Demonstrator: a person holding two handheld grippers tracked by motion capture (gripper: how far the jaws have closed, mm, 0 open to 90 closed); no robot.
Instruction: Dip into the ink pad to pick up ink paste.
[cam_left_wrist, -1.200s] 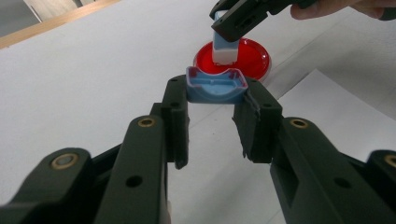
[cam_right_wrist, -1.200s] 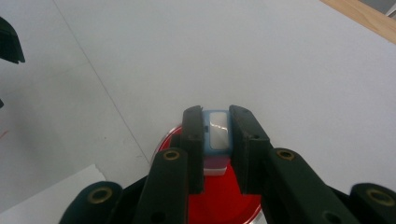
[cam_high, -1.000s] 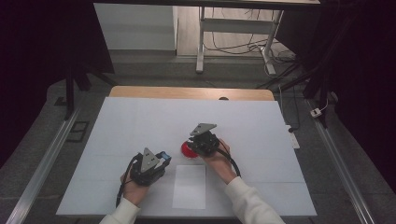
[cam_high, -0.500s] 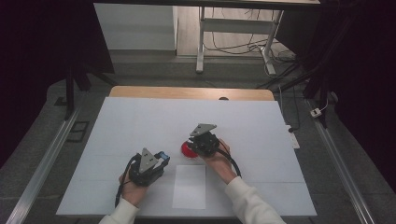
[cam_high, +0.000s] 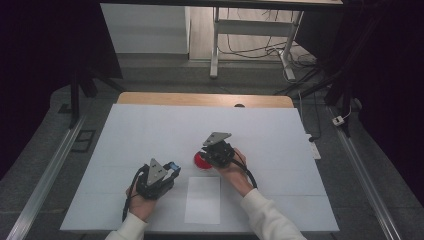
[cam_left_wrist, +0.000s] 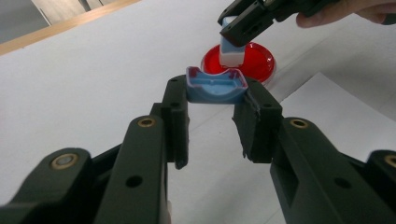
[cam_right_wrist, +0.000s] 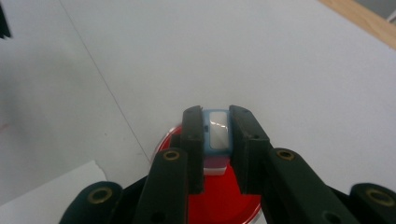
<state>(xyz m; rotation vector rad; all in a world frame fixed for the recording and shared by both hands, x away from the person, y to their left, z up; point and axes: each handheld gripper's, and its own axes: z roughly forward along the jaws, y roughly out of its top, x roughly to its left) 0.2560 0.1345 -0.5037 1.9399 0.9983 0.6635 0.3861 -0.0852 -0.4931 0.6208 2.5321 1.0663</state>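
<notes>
The left gripper (cam_left_wrist: 215, 100) clamps a blue cap (cam_left_wrist: 215, 87) at its tips; the right gripper (cam_right_wrist: 216, 135) pinches a small white-and-blue stamp block (cam_right_wrist: 218, 134) just above the red pad (cam_right_wrist: 224, 200); both look light, rigid plastic, best held by flat sides.

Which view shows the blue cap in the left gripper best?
The left gripper view: the blue cap sits close up, clamped between the left gripper jaws, its hollow inside facing the camera, in front of the red dish. The high view gives a small blue speck at the jaws. The right gripper view shows the right gripper's own block instead.
</notes>
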